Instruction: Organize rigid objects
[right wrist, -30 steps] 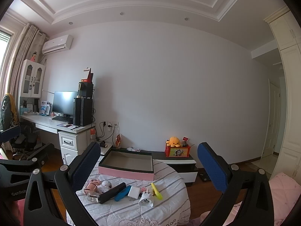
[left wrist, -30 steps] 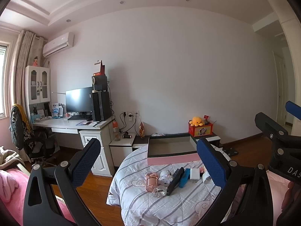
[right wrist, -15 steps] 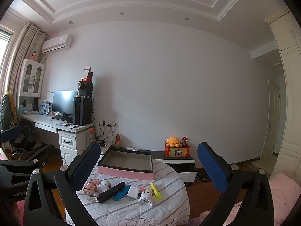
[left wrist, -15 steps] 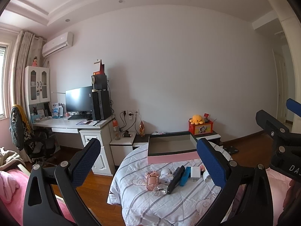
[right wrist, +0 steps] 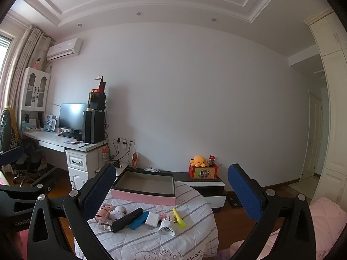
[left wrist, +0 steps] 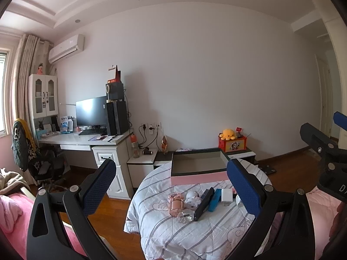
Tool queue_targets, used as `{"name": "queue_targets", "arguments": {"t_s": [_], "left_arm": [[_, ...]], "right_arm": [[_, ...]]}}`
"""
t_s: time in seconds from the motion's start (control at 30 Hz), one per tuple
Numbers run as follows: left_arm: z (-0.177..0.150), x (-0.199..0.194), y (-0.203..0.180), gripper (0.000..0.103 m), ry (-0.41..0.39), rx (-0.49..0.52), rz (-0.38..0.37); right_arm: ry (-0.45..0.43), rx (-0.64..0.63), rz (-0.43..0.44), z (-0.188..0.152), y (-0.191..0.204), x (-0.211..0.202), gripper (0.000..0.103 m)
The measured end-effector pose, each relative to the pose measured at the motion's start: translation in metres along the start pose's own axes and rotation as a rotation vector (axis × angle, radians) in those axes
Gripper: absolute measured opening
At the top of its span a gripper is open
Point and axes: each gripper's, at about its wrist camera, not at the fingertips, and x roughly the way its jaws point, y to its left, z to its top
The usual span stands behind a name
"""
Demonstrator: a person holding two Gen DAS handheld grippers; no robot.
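A round table [left wrist: 164, 236] [right wrist: 195, 236] under a striped white cloth carries a shallow pink box [left wrist: 198, 170] [right wrist: 144, 187] with a dark rim at its far side. Before it lie several small items: a pink figure [left wrist: 176, 202] [right wrist: 104, 211], a black bar [left wrist: 203, 203] [right wrist: 126, 216], a blue bar [left wrist: 214, 199] [right wrist: 138, 220], a white charger [left wrist: 226, 196] [right wrist: 153, 219], a white plug [right wrist: 166, 227] and a yellow marker [right wrist: 179, 217]. My left gripper [left wrist: 171, 186] and right gripper [right wrist: 171, 190] both hang open, well short of the table, holding nothing.
A white desk [left wrist: 86, 140] with a monitor [left wrist: 91, 113] and computer tower stands at the left wall, an office chair [left wrist: 43, 169] beside it. A low cabinet carries a red toy box [right wrist: 202, 171] with a yellow plush. Pink bedding [left wrist: 13, 212] lies at lower left.
Both views have shifted only slightly; the table sits a touch lower in frame. Nothing was gripped or released.
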Motion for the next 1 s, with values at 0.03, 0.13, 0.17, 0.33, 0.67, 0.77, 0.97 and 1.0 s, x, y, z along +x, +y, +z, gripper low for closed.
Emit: {"name": "queue_targets", "arguments": {"t_s": [0.03,0.13,0.17,0.33,0.67,0.77,0.97,1.0], "left_arm": [[-0.002,0.002,0.000,0.103,0.008,0.000,-0.002],[-0.006,0.010,-0.002,0.103,0.021,0.002,0.002],[-0.008,0.013,-0.002,0.103,0.029,0.002,0.005],[-0.020,0.034,-0.005,0.103,0.073,0.004,0.005],[-0.058,0.095,-0.009,0.103,0.189,0.002,0.011],[-0.087,0.127,-0.007,0.103,0.284,0.013,0.006],[-0.149,0.197,0.003,0.103,0.504,-0.003,0.002],[-0.158,0.207,0.004,0.103,0.535,-0.012,0.002]], "right_arm": [[0.003,0.001,0.000,-0.001,0.000,0.001,0.103],[0.016,0.001,-0.001,-0.005,0.000,0.006,0.103],[0.023,0.002,-0.001,-0.007,0.000,0.009,0.103],[0.069,0.007,0.000,-0.020,-0.001,0.027,0.103],[0.193,0.000,0.011,-0.064,-0.004,0.081,0.103],[0.294,-0.012,0.019,-0.093,-0.005,0.112,0.103],[0.498,-0.021,0.053,-0.155,-0.006,0.173,0.103],[0.526,-0.024,0.058,-0.165,-0.005,0.183,0.103]]}}
